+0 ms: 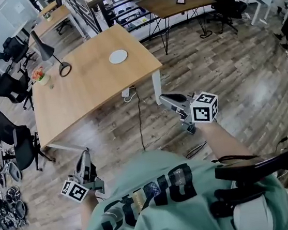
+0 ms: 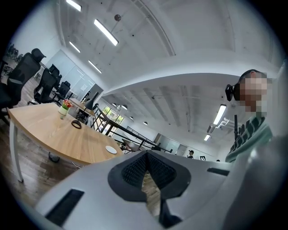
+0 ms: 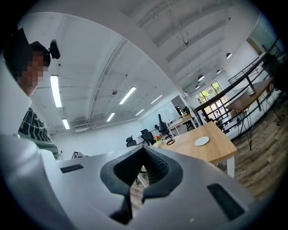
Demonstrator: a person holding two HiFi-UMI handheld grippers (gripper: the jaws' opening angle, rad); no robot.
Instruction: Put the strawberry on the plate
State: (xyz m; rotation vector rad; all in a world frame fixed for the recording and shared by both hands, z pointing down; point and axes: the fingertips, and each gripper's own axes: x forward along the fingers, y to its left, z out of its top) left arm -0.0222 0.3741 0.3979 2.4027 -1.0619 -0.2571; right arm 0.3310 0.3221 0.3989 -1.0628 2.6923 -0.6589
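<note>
The left gripper (image 1: 84, 155) is held at 7 o'clock in the head view and the right gripper (image 1: 164, 98) just right of centre. Both are pointed toward a light wooden table (image 1: 92, 95) that stands well apart from them at 11 o'clock. In each gripper view the ribbed black pads are seen pressed together at their tips, and nothing is caught between them. A white plate (image 1: 118, 56) lies bare at 2 o'clock from the table's middle. A black desk lamp (image 1: 42, 46) with a ring base is set at 10 o'clock, and just beside it stands a small pale pot (image 1: 40, 76) topped with red and green. Whether the strawberry is among that cannot be told at this size. Black-and-white square markers are carried on the right cube (image 1: 204, 107) and the left cube (image 1: 74, 190). Dark lettering is printed across the person's mint-green shirt (image 1: 160, 203), but it is creased and cannot be read.
</note>
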